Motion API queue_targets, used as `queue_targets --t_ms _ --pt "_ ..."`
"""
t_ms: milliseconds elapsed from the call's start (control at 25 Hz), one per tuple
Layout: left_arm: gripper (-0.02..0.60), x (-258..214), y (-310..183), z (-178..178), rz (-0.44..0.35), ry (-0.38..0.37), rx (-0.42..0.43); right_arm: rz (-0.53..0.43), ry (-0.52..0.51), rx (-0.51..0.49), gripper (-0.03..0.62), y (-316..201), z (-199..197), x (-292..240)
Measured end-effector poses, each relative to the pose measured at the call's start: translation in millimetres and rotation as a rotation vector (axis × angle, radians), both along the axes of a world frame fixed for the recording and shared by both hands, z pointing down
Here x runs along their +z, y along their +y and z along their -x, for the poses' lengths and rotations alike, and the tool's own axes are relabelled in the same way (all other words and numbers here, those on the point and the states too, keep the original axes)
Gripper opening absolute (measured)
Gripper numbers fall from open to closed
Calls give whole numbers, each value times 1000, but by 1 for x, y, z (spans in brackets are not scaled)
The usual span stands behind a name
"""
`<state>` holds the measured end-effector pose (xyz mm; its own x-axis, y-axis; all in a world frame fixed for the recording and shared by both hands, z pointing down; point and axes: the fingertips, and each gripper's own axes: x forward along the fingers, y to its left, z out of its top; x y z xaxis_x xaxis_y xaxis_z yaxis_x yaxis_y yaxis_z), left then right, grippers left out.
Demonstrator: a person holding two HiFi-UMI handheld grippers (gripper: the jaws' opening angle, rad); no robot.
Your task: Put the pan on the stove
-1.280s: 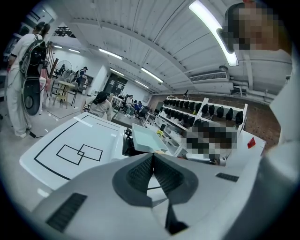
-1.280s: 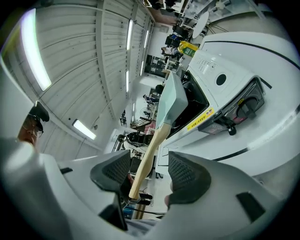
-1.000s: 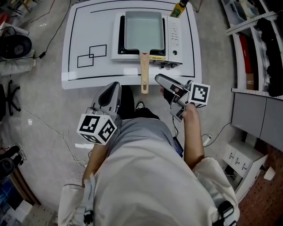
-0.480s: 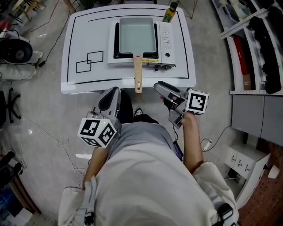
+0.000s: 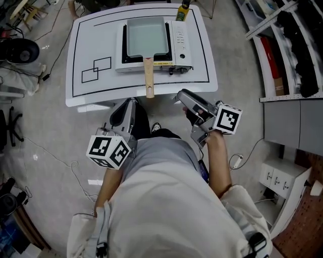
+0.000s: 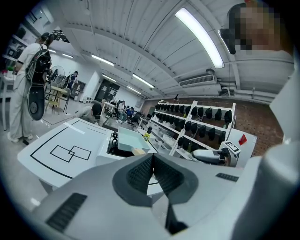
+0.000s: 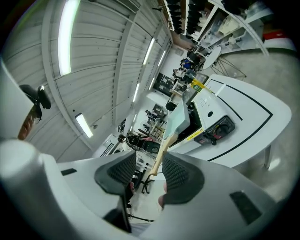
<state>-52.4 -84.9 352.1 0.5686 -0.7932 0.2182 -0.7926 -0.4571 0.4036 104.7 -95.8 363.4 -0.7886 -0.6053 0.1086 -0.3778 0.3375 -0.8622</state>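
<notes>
Pale-blue pan [image 5: 147, 36], wooden handle: seated on stove [image 5: 180, 38], white table [image 5: 91, 43], per head view. Gripper views alone show jaws: left gripper [image 6: 152, 158] pressed together; right gripper [image 7: 149, 169] narrowly apart, closing, empty.

Here's the white desk [image 5: 96, 43] standing on the grey floor [image 5: 45, 126], a black line running round its top just inside the rim and two overlapping black rectangles [image 5: 96, 69] drawn on its left part. Right of those, toward the far side, sits the white stove [image 5: 180, 43] with its control panel along its right end. Just behind the stove's far right corner, a yellow-marked bottle [image 5: 182, 11] stands at the desk's far edge.
</notes>
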Motion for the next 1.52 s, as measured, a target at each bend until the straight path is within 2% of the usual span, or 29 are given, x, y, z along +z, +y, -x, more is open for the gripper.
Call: queue_targets --t_ms 120,360,480,640,760,880,1280,1520 --pt "8 -4 6 -2 -6 0 1 -34 41 24 163 9 -6 -10" --pt "8 -9 14 -5 -18 -1 3 -111 222 64 113 26 -16 -14" --pt "8 -10 19 -7 -22 -6 3 -137 299 53 97 36 -17 -14" --pt "6 -7 24 -7 -15 -23 -4 -153 329 30 72 44 -13 -19" --pt "8 -2 29 -7 -3 -39 -6 -189 408 34 56 46 -15 -17" --pt "8 0 33 -5 4 -48 -20 -198 482 51 11 46 -22 -9" --pt "8 5 30 -3 29 -71 -32 -198 619 42 9 47 -31 5" --pt "6 13 28 -6 50 -86 -12 -178 650 35 9 48 -32 14"
